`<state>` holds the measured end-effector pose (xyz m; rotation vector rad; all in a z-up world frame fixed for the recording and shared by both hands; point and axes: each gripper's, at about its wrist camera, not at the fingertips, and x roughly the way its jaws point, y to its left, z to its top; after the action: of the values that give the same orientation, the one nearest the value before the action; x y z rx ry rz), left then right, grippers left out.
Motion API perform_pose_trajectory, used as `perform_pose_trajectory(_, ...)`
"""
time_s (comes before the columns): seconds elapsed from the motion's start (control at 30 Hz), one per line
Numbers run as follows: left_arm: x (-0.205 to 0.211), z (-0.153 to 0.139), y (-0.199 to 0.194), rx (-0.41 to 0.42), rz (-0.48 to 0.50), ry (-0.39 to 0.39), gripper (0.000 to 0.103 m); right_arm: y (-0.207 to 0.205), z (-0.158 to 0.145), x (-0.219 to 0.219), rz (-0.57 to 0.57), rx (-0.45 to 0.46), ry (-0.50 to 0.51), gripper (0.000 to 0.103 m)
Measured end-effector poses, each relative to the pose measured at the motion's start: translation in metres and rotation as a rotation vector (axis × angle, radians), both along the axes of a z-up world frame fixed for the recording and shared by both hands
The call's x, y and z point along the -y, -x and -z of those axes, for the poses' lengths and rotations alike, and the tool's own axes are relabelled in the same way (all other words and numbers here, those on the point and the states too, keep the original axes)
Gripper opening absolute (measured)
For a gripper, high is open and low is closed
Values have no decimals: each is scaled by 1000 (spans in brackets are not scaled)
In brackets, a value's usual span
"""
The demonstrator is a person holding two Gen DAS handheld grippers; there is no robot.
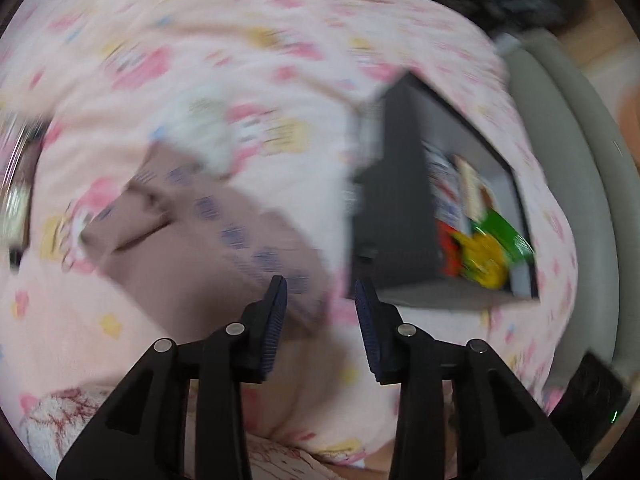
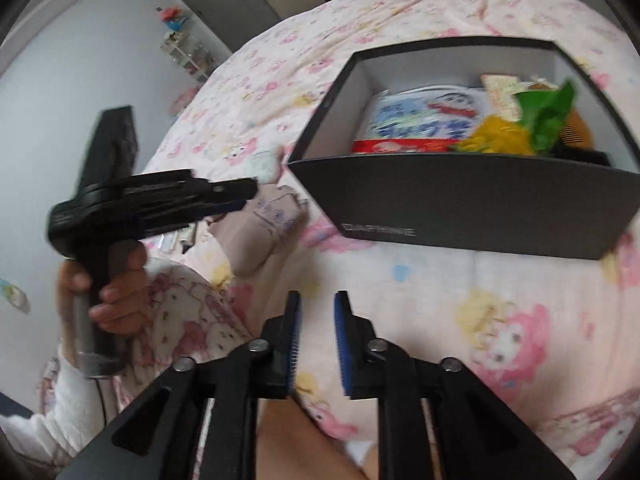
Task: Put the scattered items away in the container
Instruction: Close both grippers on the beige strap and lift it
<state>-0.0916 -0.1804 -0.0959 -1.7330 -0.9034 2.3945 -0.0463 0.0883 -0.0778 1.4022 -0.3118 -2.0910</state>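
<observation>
A dark grey box sits on the pink patterned bedspread, holding several snack packets and a green bag. It also shows blurred in the left wrist view. A beige-brown pouch with blue print lies on the bedspread left of the box; it also shows in the right wrist view. My left gripper is open and empty, just above the pouch's near edge. My right gripper is open and empty, in front of the box. The left gripper also shows from the side in the right wrist view.
The pink bedspread covers the whole working area. A small white-green soft item lies beyond the pouch. A grey bed frame edge runs at the right. A wall shelf and door stand in the background.
</observation>
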Motion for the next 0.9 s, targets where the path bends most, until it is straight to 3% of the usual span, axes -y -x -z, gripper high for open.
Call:
perform_pose_trajectory(0.1, 30, 11, -8, 10, -168, -110, 39, 23, 17, 31, -17, 51, 17, 36)
perform_pose_trajectory(0.17, 40, 8, -16, -25, -238, -124, 45, 38, 28, 51, -17, 75, 8, 36)
perform_pose_trajectory(0.37, 35, 3, -16, -36, -253, 26, 49, 81, 80, 116, -51, 169, 58, 45)
perform_pose_trajectory(0.4, 35, 5, -14, -22, -253, 34, 49, 84, 88, 127, -71, 134, 35, 45)
perform_pose_trajectory(0.47, 38, 12, -9, 10, -255, 27, 49, 82, 91, 148, -144, 62, -109, 23)
perform_pose_trajectory(0.5, 38, 13, -6, 17, -252, 11, 49, 79, 88, 152, -167, 56, -118, 16)
perform_pose_trajectory(0.53, 39, 15, -6, 16, -247, -6, 49, 76, 80, 151, -171, 38, -102, 6)
perform_pose_trajectory(0.57, 37, 14, -7, 11, -240, -17, 49, 72, 72, 148, -182, 17, -89, 3)
perform_pose_trajectory(0.67, 30, 8, -14, -13, -225, -1, 49, 57, 49, 124, -168, -62, -93, 2)
perform_pose_trajectory(0.77, 6, -6, -22, -42, -145, 129, 49, 40, 33, 81, -110, -109, -84, 2)
perform_pose_trajectory(0.9, -24, -18, -23, -81, -27, 211, 49, 19, 43, 8, -31, -104, -147, 2)
